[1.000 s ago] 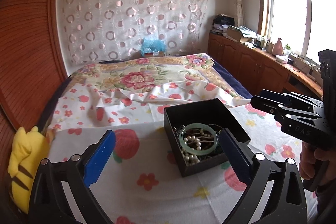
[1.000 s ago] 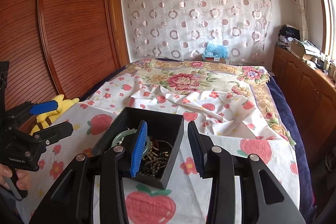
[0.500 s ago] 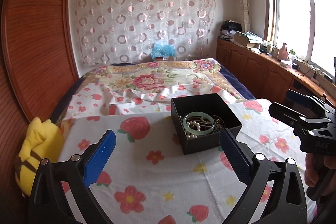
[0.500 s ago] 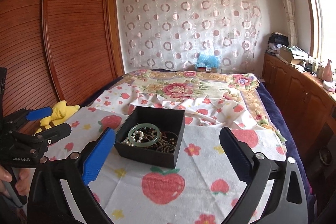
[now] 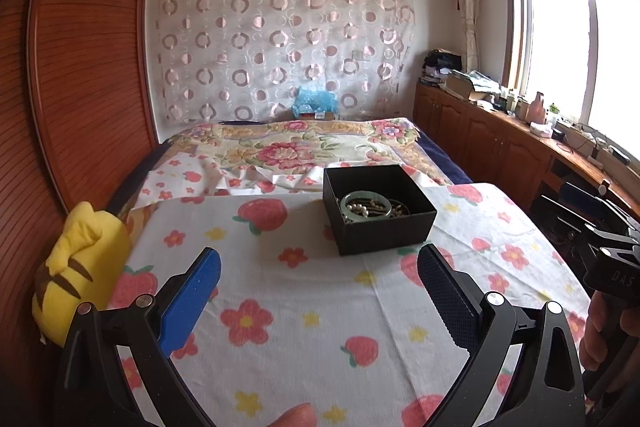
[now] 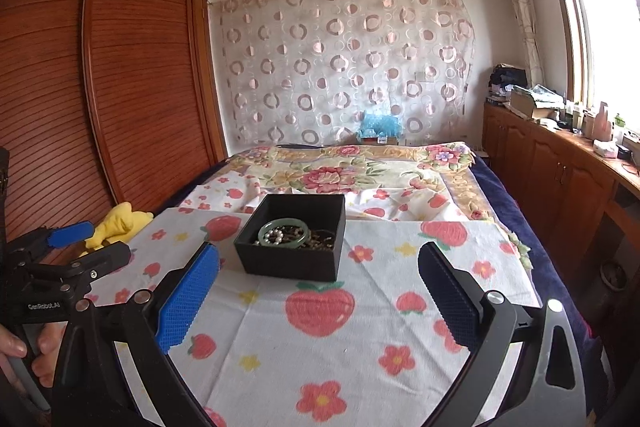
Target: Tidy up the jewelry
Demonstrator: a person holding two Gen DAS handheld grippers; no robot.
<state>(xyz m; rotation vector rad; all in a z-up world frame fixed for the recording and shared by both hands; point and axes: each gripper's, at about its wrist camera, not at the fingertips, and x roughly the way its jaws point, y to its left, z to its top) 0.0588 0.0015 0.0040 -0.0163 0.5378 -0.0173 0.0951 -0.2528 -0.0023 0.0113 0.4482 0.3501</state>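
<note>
Black frames, blue-padded fingers [image 5: 191, 301], silver screws.

Both tongs [image 5: 319, 279] [image 6: 319, 277] wide apart, unladen

A box [image 5: 380, 219] sits on a cloth [image 5: 304, 307] spread over the near end of the bed [image 5: 280, 151]. In the box lie a bangle [image 5: 366, 205] and beads [image 6: 320, 241]. A plush toy [image 5: 82, 267] lies left of the cloth, cabinets [image 5: 492, 143] stand right
</note>
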